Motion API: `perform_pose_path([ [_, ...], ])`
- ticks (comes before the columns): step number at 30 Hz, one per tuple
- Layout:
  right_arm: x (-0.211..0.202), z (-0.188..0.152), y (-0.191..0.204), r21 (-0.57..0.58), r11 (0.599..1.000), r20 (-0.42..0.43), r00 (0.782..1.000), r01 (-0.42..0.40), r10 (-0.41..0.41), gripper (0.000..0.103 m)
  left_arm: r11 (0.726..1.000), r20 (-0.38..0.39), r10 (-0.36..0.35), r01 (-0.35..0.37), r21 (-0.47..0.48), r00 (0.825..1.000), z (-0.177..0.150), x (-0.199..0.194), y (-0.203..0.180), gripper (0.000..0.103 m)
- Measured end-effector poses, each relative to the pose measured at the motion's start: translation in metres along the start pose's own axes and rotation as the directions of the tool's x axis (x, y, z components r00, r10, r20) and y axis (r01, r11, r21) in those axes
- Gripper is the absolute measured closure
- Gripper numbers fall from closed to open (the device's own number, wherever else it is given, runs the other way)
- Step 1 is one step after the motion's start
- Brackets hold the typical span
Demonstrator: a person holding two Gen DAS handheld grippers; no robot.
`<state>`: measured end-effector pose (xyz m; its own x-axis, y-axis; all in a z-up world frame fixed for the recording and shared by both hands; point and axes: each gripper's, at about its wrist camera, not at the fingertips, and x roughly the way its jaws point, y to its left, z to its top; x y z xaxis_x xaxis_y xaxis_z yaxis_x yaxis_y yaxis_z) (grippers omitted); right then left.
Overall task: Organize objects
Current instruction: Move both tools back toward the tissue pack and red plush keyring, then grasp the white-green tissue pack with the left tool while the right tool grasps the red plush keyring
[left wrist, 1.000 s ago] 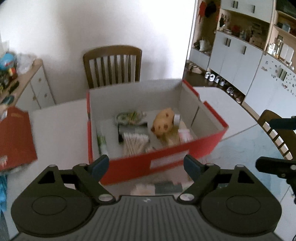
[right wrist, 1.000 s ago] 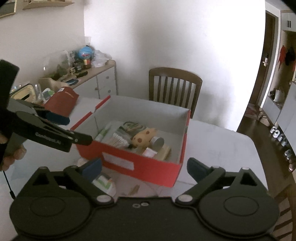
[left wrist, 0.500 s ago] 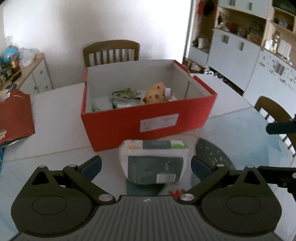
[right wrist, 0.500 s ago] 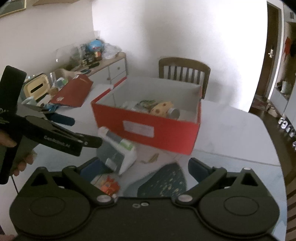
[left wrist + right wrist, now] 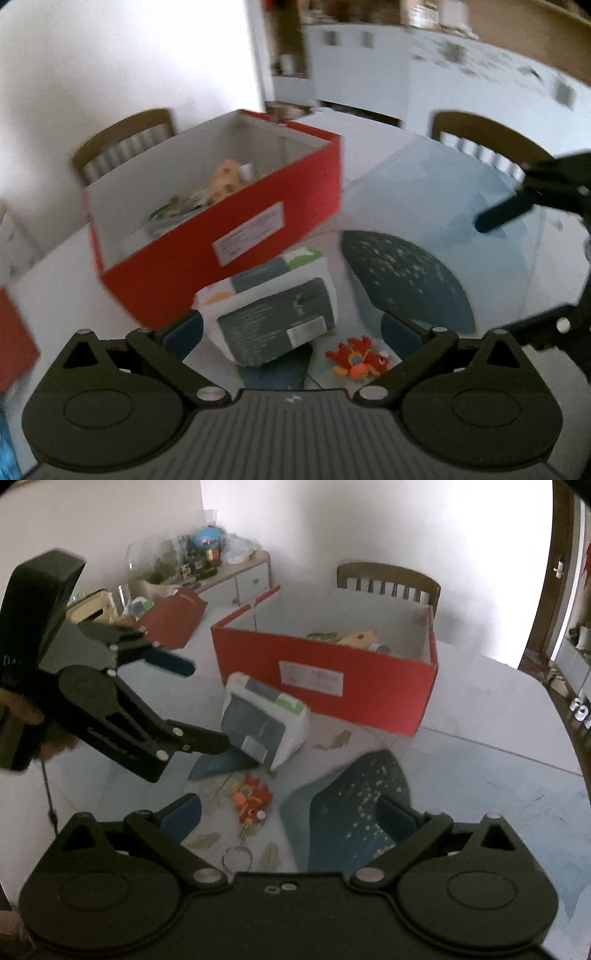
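The red box (image 5: 325, 686) already holds several things: a spotted yellow toy (image 5: 223, 181), a small tin (image 5: 382, 648) beside it, and some greenish clutter (image 5: 173, 208) too blurred to name. By the look of it the sorting is partly done.

Outside the box, on the table (image 5: 480, 716), some things are left. A white-and-grey pack (image 5: 277, 317) leans just ahead of the left gripper (image 5: 291, 328), lying in line with the gap between its jaws but touching neither. Those jaws have just been opening and now stand wide, holding nothing. A small red toy (image 5: 251, 797) on a keyring (image 5: 238, 856) lies just ahead of the right gripper (image 5: 290, 810), between its fingers' line and nearer its left finger. A dark speckled fan (image 5: 354, 801) lies under and ahead of its right finger. The right gripper is spread wide and empty.

A red lid (image 5: 173, 618) rests well beyond the left gripper, near the sideboard (image 5: 243, 579). The pack looks the likeliest next pick.
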<state>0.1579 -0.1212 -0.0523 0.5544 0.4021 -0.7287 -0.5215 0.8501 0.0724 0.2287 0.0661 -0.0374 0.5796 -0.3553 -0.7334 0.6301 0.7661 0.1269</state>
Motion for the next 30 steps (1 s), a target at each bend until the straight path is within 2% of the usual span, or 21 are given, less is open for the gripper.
perform_pose_path([
  [5, 0.009, -0.005, 0.002, 0.010, 1.000, -0.034, 0.999, -0.005, 0.005, 0.002, 0.992, 0.003, -0.069, 0.068, 0.107, 0.998, 0.009, 0.006, 0.009, 0.000],
  [8, 0.016, -0.006, 0.005, 0.012, 1.000, -0.051, 0.999, -0.004, 0.005, 0.002, 0.977, -0.011, -0.101, 0.101, 0.189, 0.995, 0.015, 0.014, 0.015, 0.000],
  [12, 0.027, -0.006, 0.008, 0.017, 1.000, -0.076, 0.997, 0.004, -0.003, 0.002, 0.943, -0.047, -0.127, 0.135, 0.303, 0.991, 0.020, 0.026, 0.018, 0.000],
  [17, 0.042, -0.004, 0.013, 0.024, 0.999, -0.109, 0.994, 0.020, -0.017, 0.002, 0.910, -0.078, -0.174, 0.190, 0.368, 0.982, 0.023, 0.042, 0.023, 0.000],
  [25, 0.067, -0.001, 0.020, 0.037, 0.998, -0.151, 0.988, 0.042, -0.036, 0.004, 0.821, -0.171, -0.226, 0.282, 0.497, 0.959, 0.017, 0.072, 0.016, 0.000],
  [27, 0.073, 0.000, 0.023, 0.028, 0.999, -0.158, 0.987, 0.046, -0.041, 0.004, 0.816, -0.187, -0.238, 0.301, 0.493, 0.953, 0.014, 0.080, 0.017, 0.000],
  [30, 0.080, 0.001, 0.026, 0.022, 0.998, -0.166, 0.985, 0.056, -0.051, 0.006, 0.829, -0.202, -0.242, 0.310, 0.466, 0.949, 0.010, 0.090, 0.021, 0.000],
])
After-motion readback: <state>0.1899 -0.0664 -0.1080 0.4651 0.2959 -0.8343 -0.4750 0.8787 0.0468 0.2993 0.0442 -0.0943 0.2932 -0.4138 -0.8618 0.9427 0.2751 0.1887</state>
